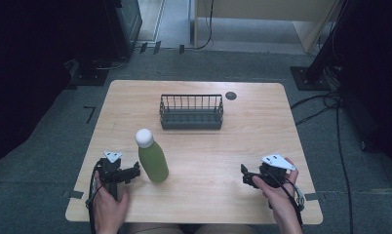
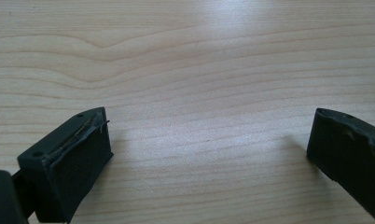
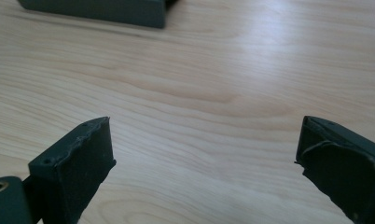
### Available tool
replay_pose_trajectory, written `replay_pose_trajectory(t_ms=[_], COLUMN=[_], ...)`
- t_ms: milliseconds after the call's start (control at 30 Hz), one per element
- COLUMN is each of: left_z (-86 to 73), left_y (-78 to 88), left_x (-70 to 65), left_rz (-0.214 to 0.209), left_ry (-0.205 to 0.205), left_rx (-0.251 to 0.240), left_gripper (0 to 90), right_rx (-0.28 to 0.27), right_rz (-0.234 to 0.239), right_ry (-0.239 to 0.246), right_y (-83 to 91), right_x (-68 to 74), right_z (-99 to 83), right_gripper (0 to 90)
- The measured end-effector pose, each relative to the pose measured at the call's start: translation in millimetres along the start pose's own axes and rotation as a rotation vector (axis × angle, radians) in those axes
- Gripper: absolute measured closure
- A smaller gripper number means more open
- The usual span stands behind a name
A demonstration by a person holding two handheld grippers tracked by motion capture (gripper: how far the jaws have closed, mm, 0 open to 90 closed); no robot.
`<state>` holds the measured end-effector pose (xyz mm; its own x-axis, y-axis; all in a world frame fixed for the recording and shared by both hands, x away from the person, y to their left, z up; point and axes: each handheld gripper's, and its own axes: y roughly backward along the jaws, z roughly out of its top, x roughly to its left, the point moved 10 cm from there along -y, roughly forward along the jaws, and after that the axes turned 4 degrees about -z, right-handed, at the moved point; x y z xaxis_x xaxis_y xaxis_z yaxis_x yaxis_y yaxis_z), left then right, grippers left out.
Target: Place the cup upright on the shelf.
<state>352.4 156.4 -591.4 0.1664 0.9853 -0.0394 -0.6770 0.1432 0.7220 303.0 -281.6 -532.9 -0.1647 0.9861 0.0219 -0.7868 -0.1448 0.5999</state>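
A green bottle with a white cap stands upright on the wooden table, left of centre near the front. My left gripper rests just left of the bottle, held by a hand, its jaws wide open over bare wood. My right gripper sits near the front right, also open, with nothing between its jaws. A dark wire basket stands at the back centre; its base shows at the top of the right gripper view.
A small dark round disc lies right of the basket near the far edge. Cables run over the grey floor to the right of the table. Bare wood stretches between the bottle and my right gripper.
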Motion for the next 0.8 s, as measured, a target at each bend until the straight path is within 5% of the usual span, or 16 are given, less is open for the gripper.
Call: replay_pose_trajectory(t_ms=[433,800], left_z=[0.0,0.0], left_y=[0.0,0.0], left_x=[0.0,0.0], left_rz=[0.000,0.000], left_ry=[0.000,0.000], left_rx=[0.000,0.001], left_gripper=[0.0,0.0], right_rx=[-0.039,-0.049], right_rz=[0.123,0.235], right_ry=[0.087,0.107], right_y=[-2.0,-4.4], right_x=[72.9,128.3], right_z=[24.8,22.7], right_gripper=[4.1,5.0])
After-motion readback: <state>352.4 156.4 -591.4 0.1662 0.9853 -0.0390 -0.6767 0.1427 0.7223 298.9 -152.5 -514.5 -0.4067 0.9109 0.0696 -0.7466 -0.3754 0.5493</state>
